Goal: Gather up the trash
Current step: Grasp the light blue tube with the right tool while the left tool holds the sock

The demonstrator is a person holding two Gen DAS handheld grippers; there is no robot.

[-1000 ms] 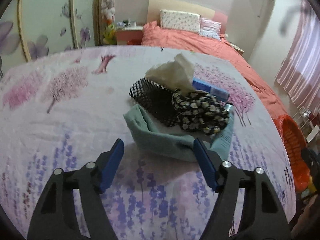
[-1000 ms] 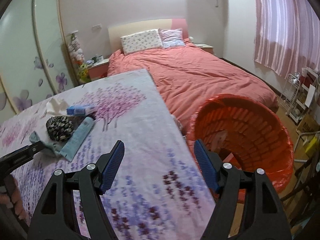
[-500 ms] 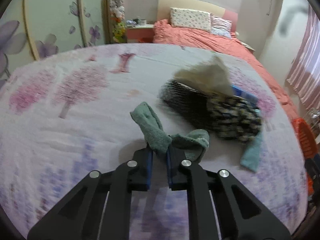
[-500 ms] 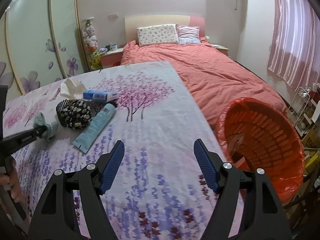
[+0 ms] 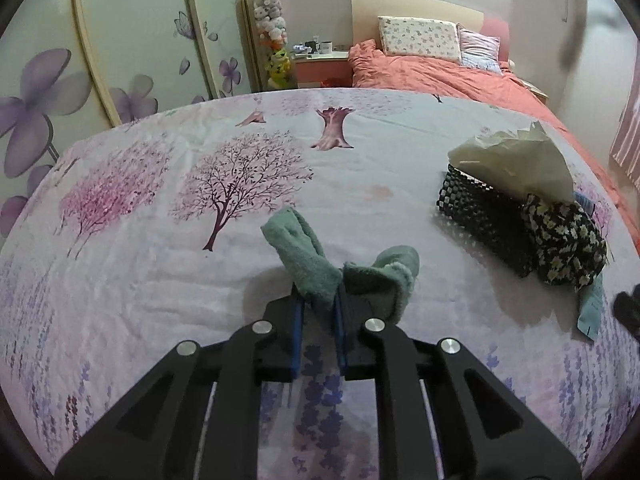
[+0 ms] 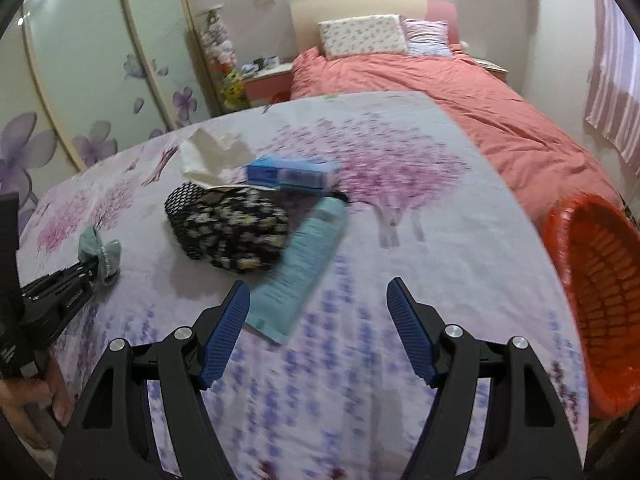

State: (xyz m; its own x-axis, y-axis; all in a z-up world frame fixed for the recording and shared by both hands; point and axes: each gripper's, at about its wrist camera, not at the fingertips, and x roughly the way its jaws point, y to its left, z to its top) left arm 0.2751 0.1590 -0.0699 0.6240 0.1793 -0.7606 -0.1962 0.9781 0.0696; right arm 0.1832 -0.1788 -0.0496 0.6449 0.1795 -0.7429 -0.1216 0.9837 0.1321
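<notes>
My left gripper (image 5: 319,300) is shut on a green sock (image 5: 308,258), lifted just above the flowered sheet; it also shows in the right wrist view (image 6: 100,250). My right gripper (image 6: 318,300) is open and empty above the sheet, just near of a light-blue tube (image 6: 306,264). A black floral cloth bundle (image 6: 230,232), a crumpled white tissue (image 6: 210,154) and a blue box (image 6: 290,172) lie beyond it. The bundle (image 5: 564,242) and the tissue (image 5: 516,160) sit right of my left gripper, with a black-and-white checked cloth (image 5: 476,208).
An orange bin (image 6: 596,292) stands off the sheet's right edge. A bed with a coral cover (image 6: 460,88) lies behind. Wardrobe doors with purple flowers (image 5: 60,92) line the left. The sheet's left half (image 5: 140,208) holds only printed trees.
My left gripper closed on the green sock and pulled it left, away from the pile. My right gripper swung left from the orange bin toward the blue tube and the pile.
</notes>
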